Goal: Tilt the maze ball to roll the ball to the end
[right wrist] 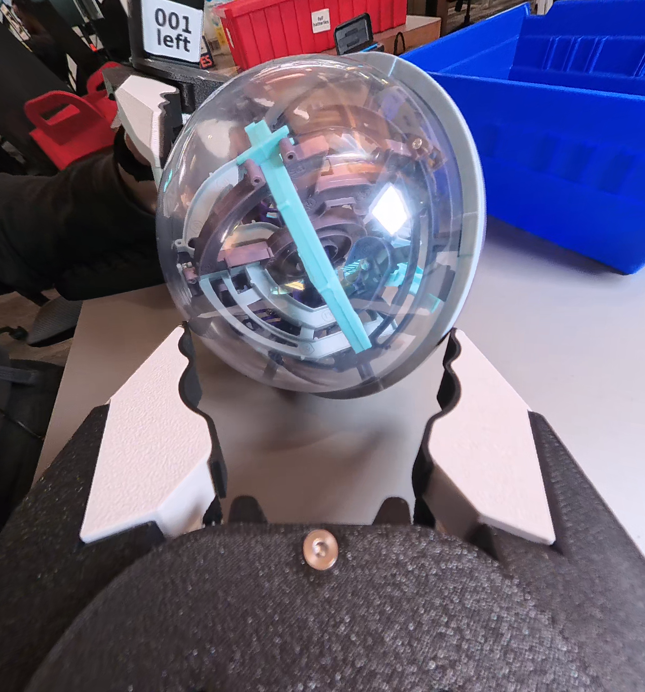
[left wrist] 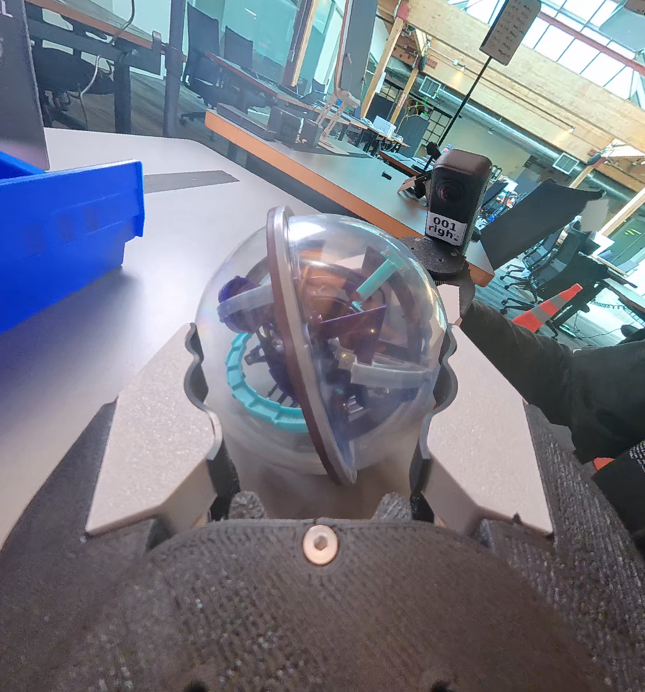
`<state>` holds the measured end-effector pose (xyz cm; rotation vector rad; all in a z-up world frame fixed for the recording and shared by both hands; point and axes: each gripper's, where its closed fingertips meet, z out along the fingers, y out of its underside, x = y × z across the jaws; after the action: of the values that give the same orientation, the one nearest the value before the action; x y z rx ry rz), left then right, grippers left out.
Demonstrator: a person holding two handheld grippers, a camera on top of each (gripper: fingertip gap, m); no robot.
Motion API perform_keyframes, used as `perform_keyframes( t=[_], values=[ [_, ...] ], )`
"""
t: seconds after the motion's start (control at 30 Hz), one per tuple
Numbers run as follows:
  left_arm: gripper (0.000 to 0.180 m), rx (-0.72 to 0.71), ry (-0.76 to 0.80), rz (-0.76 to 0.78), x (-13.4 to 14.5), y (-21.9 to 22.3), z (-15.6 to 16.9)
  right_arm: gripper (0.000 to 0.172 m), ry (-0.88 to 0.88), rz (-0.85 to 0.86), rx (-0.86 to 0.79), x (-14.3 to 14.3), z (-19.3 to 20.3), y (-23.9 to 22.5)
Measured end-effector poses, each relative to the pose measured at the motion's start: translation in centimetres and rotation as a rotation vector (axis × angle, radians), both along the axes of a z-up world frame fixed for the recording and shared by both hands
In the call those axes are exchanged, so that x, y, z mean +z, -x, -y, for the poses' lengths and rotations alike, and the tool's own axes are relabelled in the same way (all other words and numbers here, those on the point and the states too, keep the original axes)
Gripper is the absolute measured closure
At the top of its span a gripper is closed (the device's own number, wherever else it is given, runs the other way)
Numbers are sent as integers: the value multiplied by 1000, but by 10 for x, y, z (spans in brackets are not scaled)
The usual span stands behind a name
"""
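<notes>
The maze ball point(left wrist: 324, 337) is a clear sphere with a grey rim and teal, purple and grey tracks inside, tilted over the grey table point(left wrist: 70, 374). My left gripper point(left wrist: 321, 337) has the sphere between its fingers, and both pads touch its sides. In the right wrist view the maze ball point(right wrist: 321, 224) fills the centre. My right gripper point(right wrist: 318, 337) touches its lower sides with both fingertips. The right gripper point(left wrist: 459, 209) shows behind the sphere in the left wrist view. The left gripper point(right wrist: 145, 108) shows at the sphere's upper left in the right wrist view. I cannot make out the small ball inside.
A blue bin point(left wrist: 51, 232) stands on the table close to the left, also in the right wrist view point(right wrist: 557, 149). Red bins point(right wrist: 306, 22) stand behind. A person's dark sleeve point(left wrist: 575, 382) reaches in from the right. The table edge point(right wrist: 62, 355) runs nearby. An orange cone point(left wrist: 549, 307) stands on the floor.
</notes>
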<state>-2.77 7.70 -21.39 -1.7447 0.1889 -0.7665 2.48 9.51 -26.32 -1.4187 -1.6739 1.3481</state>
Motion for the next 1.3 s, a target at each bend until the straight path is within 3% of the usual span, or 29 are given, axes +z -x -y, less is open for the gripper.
perform_keyframes(
  t=[0.4,0.97,1.17,1.3],
  values=[
    [58,8,65,137,-4,9,-2,48,1,-56,-29,9,-5,-2],
    [60,-9,174,415,-13,22,-7,39,-127,-78,-50,8,-3,1],
    [60,-28,148,419,-12,22,-7,40,-156,-84,-56,9,-2,0],
    [61,-76,80,285,-11,16,-2,42,-139,-121,-58,15,-3,-2]
  ],
)
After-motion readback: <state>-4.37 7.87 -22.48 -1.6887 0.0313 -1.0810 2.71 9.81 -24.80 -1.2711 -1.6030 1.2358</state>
